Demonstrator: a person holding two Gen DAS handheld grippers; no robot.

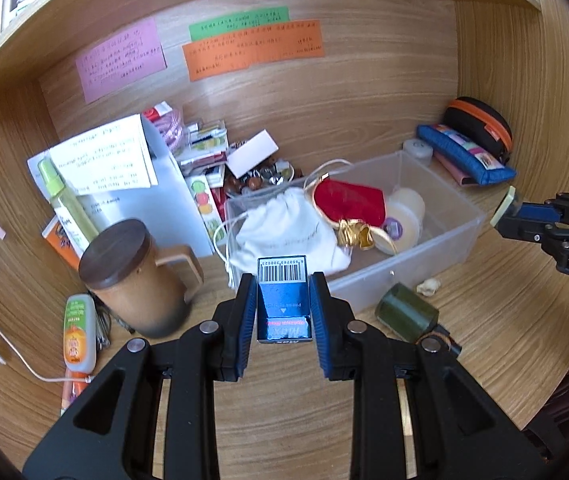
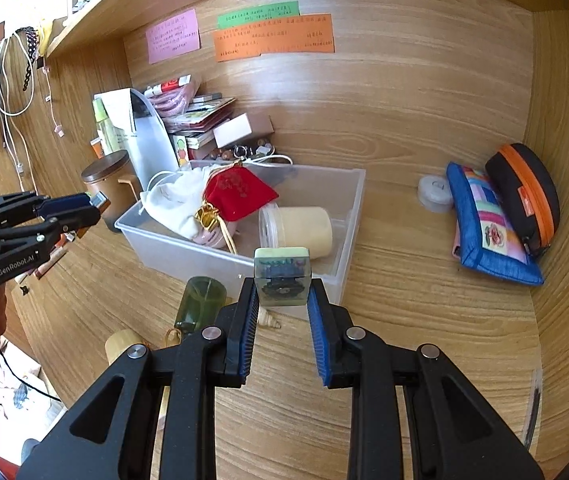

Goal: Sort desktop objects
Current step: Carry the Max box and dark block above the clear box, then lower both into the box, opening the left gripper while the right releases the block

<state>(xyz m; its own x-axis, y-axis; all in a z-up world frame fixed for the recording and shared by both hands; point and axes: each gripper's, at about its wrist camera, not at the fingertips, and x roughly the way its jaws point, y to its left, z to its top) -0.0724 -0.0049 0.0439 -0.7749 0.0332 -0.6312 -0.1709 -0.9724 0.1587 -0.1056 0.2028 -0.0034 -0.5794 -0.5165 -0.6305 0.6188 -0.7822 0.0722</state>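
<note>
My left gripper (image 1: 283, 286) is shut on a small blue box with a barcode (image 1: 283, 300), held just in front of the clear plastic bin (image 1: 424, 268). The bin holds a white drawstring pouch (image 1: 284, 232), a red pouch (image 1: 348, 198) and a cream jar (image 1: 404, 216). My right gripper (image 2: 282, 290) is shut on a small clear box with a pale green lid (image 2: 282, 276), held at the bin's near wall (image 2: 188, 252). The right gripper shows at the right edge of the left wrist view (image 1: 504, 210); the left gripper shows at the left of the right wrist view (image 2: 96, 204).
A lidded brown mug (image 1: 136, 276), papers, a green spray bottle (image 1: 64, 200) and stacked cards stand left of the bin. A green glass jar (image 1: 406, 312) and a shell (image 1: 428, 286) lie in front of it. A blue pouch (image 2: 488, 228), a black-orange case (image 2: 524, 196) and a tape roll (image 2: 436, 194) lie right.
</note>
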